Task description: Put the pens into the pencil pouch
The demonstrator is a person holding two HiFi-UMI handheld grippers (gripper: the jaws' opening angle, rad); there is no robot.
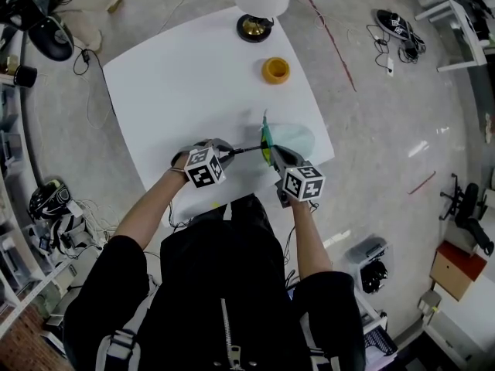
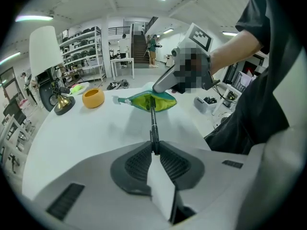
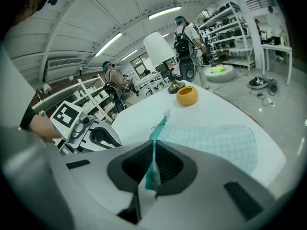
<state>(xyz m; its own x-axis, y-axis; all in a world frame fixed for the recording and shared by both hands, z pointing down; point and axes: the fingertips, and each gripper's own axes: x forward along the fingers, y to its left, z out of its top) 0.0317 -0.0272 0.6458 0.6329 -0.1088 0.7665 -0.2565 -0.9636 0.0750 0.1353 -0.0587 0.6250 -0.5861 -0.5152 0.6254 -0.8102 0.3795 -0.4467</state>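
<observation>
A pale green checked pencil pouch [image 1: 298,139] with a teal edge lies near the white table's [image 1: 193,83] front right edge. My right gripper [image 1: 272,154] is shut on the teal rim [image 3: 154,143] and holds the mouth up and open. My left gripper [image 2: 154,150] is shut on a black pen [image 2: 153,123], which points straight ahead. The pen's tip is at the pouch's yellow-green opening [image 2: 152,101]. In the head view the pen [image 1: 247,150] spans the short gap between my left gripper [image 1: 230,153] and the pouch. The right gripper view shows the pouch's body [image 3: 216,138] flat on the table.
A yellow cup [image 1: 275,70] stands behind the pouch toward the far edge. A lamp with a white shade and brass base [image 1: 254,28] is at the table's far end. Shelves, shoes and cables lie on the floor around the table.
</observation>
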